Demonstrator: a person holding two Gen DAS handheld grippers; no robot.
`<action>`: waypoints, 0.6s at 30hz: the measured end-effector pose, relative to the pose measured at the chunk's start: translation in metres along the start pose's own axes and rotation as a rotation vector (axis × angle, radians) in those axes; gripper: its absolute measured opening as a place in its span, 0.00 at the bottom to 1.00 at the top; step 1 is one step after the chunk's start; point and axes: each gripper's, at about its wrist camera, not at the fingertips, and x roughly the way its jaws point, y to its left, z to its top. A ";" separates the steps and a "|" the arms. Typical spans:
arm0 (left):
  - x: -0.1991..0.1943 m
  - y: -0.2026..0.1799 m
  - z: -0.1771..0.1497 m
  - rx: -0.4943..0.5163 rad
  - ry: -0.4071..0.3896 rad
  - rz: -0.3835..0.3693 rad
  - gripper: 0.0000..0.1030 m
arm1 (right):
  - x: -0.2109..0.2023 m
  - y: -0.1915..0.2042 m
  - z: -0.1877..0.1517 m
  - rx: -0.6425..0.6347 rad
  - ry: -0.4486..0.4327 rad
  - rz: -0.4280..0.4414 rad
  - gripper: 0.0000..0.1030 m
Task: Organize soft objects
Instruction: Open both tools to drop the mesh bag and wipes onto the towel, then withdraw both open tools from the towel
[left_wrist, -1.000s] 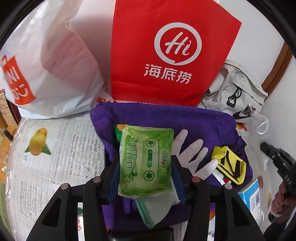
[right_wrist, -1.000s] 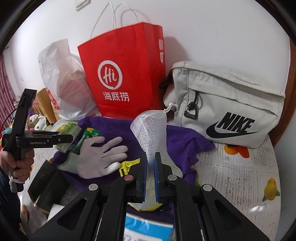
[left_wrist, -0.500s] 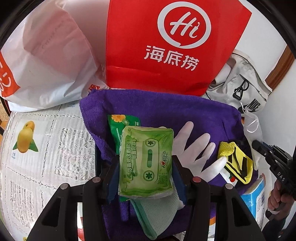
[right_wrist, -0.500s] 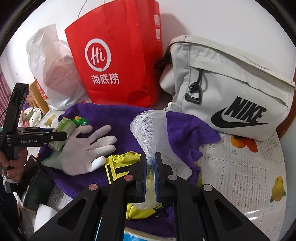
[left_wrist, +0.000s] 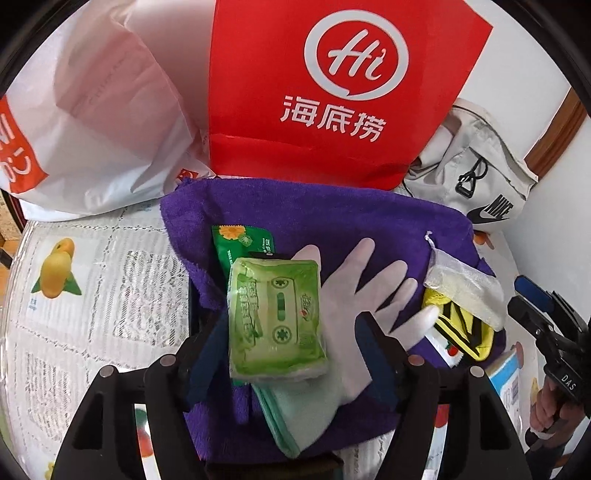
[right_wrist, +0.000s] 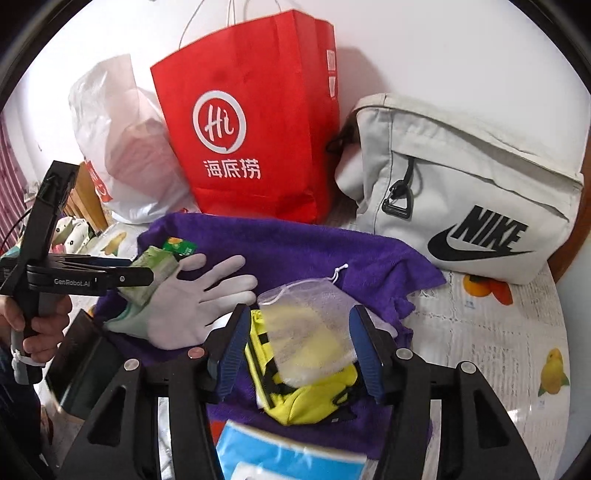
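The green tissue pack (left_wrist: 277, 317) lies between the parted jaws of my left claw (left_wrist: 291, 332), on the white glove (left_wrist: 354, 295); those jaws have just been opening and no pad presses it. The mesh pouch (right_wrist: 310, 328) rests on the yellow item (right_wrist: 306, 391) between my right claw's (right_wrist: 299, 347) jaws, also just opened, released. All sits on the purple towel (right_wrist: 295, 243) over the surface (right_wrist: 498, 332).

Lighting and picture quality: bright, even daylight; strong fisheye.
Soft shadows behind the red paper bag (right_wrist: 255, 122) on the white wall (right_wrist: 443, 48); black vignette corners; edges curved; centre sharp, slight blur near the rims.
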 end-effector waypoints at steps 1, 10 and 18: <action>-0.005 0.000 -0.002 -0.001 -0.004 -0.002 0.67 | -0.004 0.001 -0.002 0.006 -0.001 0.004 0.53; -0.059 -0.002 -0.028 0.006 -0.049 0.023 0.67 | -0.049 0.022 -0.025 0.040 -0.010 0.045 0.54; -0.105 0.000 -0.071 -0.001 -0.069 0.041 0.67 | -0.092 0.062 -0.055 0.058 -0.019 0.103 0.54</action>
